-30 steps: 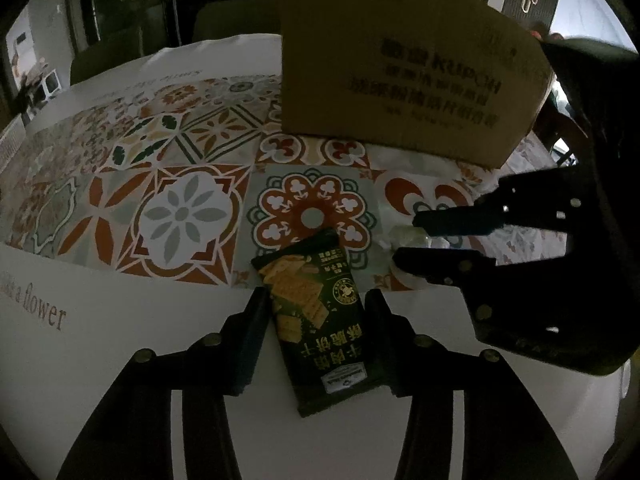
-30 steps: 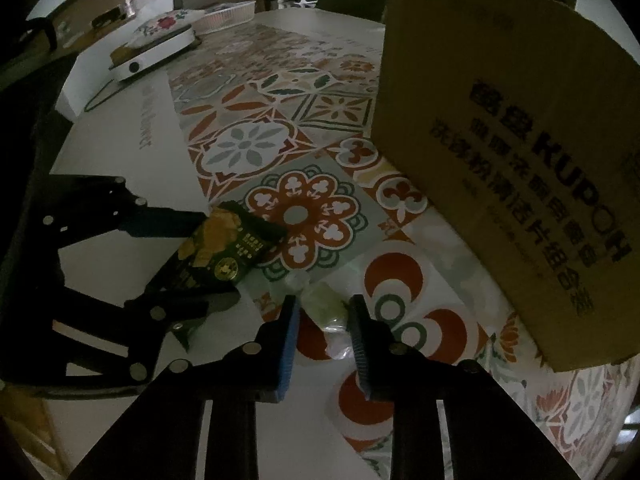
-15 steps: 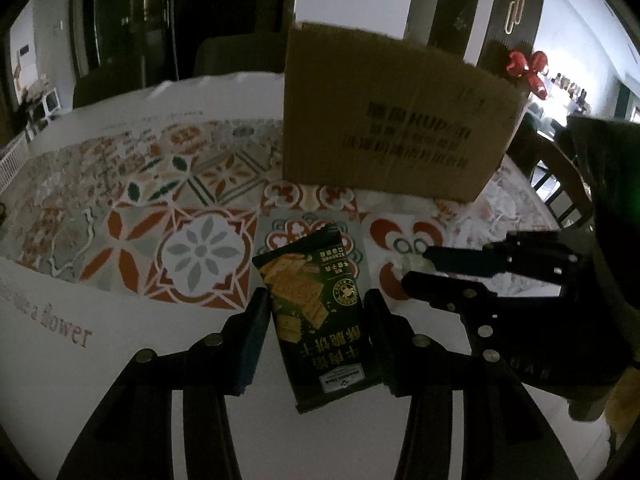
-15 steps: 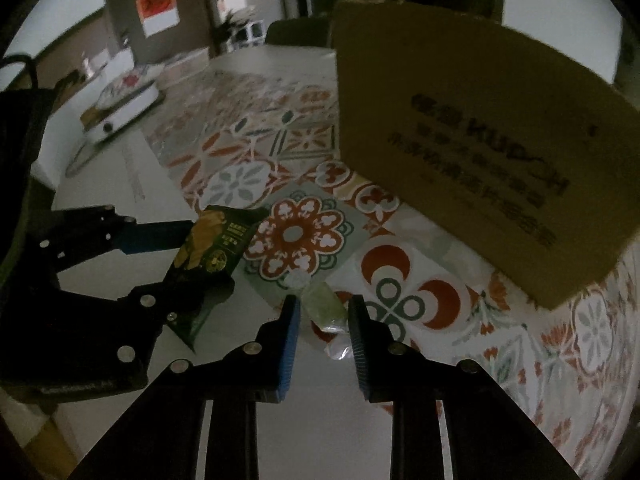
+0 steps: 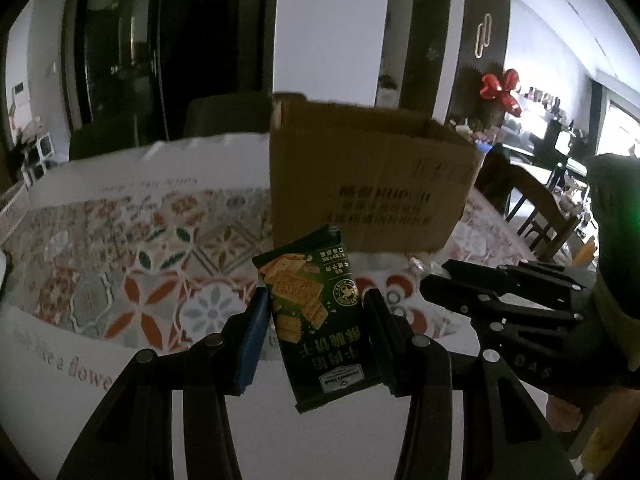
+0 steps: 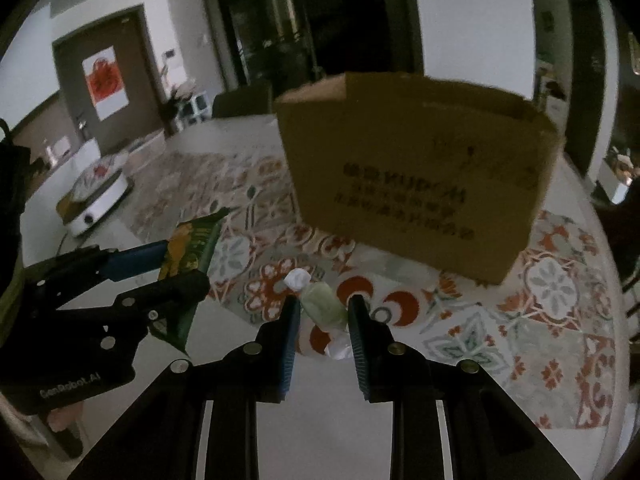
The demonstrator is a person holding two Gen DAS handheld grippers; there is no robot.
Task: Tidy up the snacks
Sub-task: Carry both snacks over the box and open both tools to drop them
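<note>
My left gripper (image 5: 316, 304) is shut on a dark green cracker packet (image 5: 316, 312), held clear above the patterned tablecloth (image 5: 152, 264). The same packet (image 6: 192, 248) shows in the right wrist view between the left gripper's fingers (image 6: 160, 280). My right gripper (image 6: 323, 308) is shut on a small pale green wrapped candy (image 6: 322, 306) with white twisted ends, also lifted off the table. An open cardboard box (image 5: 368, 184) stands just beyond both grippers; its top rim is visible (image 6: 416, 84). The right gripper (image 5: 436, 276) appears at the right of the left wrist view.
A white round cooker (image 6: 96, 196) sits at the far left of the table. Dark chairs (image 5: 224, 116) stand behind the table and a wooden chair (image 5: 536, 216) to the right. The white table edge (image 5: 120, 380) lies near me.
Both grippers have risen off the table with their snacks, so the box's open top has come into view. The right gripper has rolled and swung towards the box.
</note>
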